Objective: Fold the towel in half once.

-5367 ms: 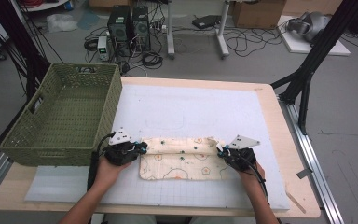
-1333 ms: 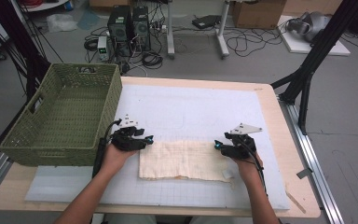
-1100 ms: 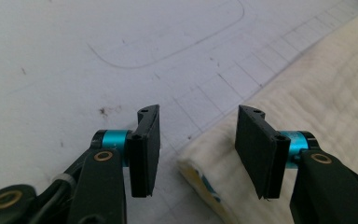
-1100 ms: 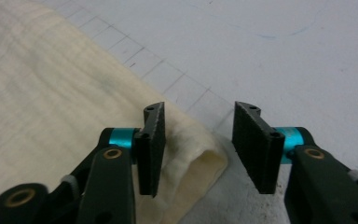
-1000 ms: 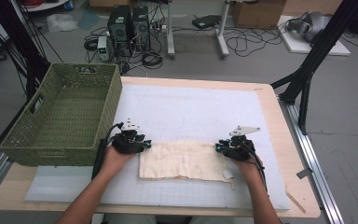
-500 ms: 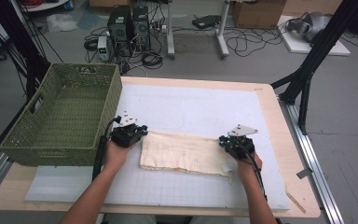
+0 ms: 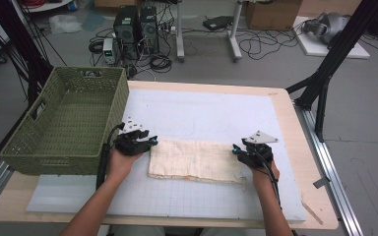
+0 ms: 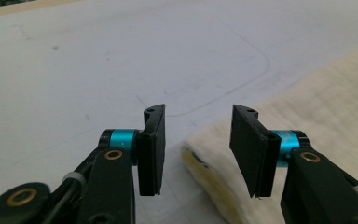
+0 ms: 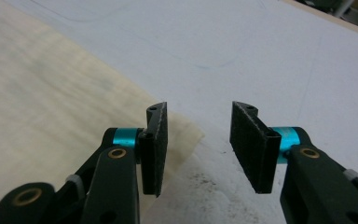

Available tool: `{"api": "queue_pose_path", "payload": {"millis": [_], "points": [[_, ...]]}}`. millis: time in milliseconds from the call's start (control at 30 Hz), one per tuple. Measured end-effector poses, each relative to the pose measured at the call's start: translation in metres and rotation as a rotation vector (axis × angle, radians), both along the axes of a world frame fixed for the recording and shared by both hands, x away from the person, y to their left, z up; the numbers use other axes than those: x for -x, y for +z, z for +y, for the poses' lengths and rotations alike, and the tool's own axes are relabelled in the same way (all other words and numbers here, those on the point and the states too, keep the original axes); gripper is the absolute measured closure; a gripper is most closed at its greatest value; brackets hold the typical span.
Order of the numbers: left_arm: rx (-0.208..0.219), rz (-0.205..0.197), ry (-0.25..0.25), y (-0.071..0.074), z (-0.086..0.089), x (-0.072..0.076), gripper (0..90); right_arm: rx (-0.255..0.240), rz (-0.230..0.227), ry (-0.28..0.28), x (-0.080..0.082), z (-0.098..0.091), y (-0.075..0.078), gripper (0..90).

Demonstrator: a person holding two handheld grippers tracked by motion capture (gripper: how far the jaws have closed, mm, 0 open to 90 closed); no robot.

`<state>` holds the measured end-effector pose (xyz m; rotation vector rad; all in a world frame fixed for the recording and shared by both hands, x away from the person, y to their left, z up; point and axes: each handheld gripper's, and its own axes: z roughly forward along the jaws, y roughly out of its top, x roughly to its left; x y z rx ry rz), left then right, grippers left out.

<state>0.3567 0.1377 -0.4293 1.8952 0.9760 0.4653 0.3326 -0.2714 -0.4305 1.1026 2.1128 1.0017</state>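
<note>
Both pairs of jaws have just been opening and now stand apart with nothing pressed between them: the left gripper (image 8: 196,154) sits over the rolled fold at the left end of the cream woven cloth (image 7: 194,160), and the right gripper (image 9: 198,149) hovers at that cloth's right corner. The cloth lies folded into a long flat band on the white gridded mat (image 7: 202,113) covering the wooden table (image 7: 295,123), between the two grippers, so this fold looks done and released. Judging from the empty green wicker basket (image 7: 64,123) at the table's left, further folding and stowing probably remain.
</note>
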Motion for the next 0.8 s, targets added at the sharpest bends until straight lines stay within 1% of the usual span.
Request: {"api": "queue_pose_path", "payload": {"millis": [67, 100, 133, 167, 233, 300, 367, 467, 500, 533, 567, 633, 700, 767, 800], "points": [[0.017, 0.003, -0.042, -0.001, -0.001, 0.009, 58.3, 0.006, -0.009, 0.031, 0.009, 0.002, 0.002, 54.1], [0.014, 0.008, -0.071, -0.002, -0.002, 0.012, 60.2, 0.005, -0.012, 0.053, 0.014, 0.003, 0.002, 53.7], [0.013, 0.004, -0.096, -0.003, -0.003, 0.016, 61.3, 0.011, -0.020, 0.073, 0.019, 0.004, 0.001, 53.6], [0.006, 0.005, -0.117, -0.005, -0.005, 0.020, 63.2, 0.006, -0.019, 0.093, 0.025, 0.006, 0.000, 53.6], [-0.024, 0.026, -0.153, -0.008, -0.007, 0.026, 65.1, 0.011, -0.012, 0.127, 0.034, 0.008, -0.003, 53.6], [-0.022, 0.042, -0.166, -0.013, -0.008, 0.032, 66.7, 0.017, 0.001, 0.163, 0.041, 0.011, -0.008, 53.6], [-0.035, 0.057, -0.180, -0.017, -0.009, 0.036, 66.5, 0.030, 0.020, 0.170, 0.046, 0.013, -0.013, 51.7], [-0.048, 0.068, -0.184, -0.020, -0.008, 0.040, 65.6, 0.006, 0.048, 0.179, 0.049, 0.011, -0.016, 52.8], [-0.045, 0.067, -0.182, -0.020, -0.008, 0.042, 65.3, 0.008, 0.057, 0.185, 0.050, 0.011, -0.018, 53.0], [-0.056, 0.071, -0.187, -0.020, -0.009, 0.043, 65.2, 0.010, 0.069, 0.196, 0.051, 0.012, -0.019, 53.4], [-0.073, 0.076, -0.194, -0.020, -0.009, 0.044, 64.4, 0.013, 0.069, 0.202, 0.053, 0.012, -0.019, 54.3], [-0.097, 0.063, -0.207, -0.021, -0.011, 0.048, 62.5, 0.014, 0.079, 0.211, 0.055, 0.010, -0.019, 54.7], [-0.106, 0.057, -0.209, -0.021, -0.010, 0.051, 63.3, 0.014, 0.085, 0.216, 0.058, 0.006, -0.019, 54.6], [-0.103, 0.058, -0.213, -0.020, -0.007, 0.055, 64.8, 0.009, 0.093, 0.206, 0.061, 0.001, -0.019, 54.5], [-0.099, 0.056, -0.213, -0.021, -0.006, 0.056, 65.3, 0.010, 0.090, 0.203, 0.062, -0.001, -0.019, 54.3]]}}
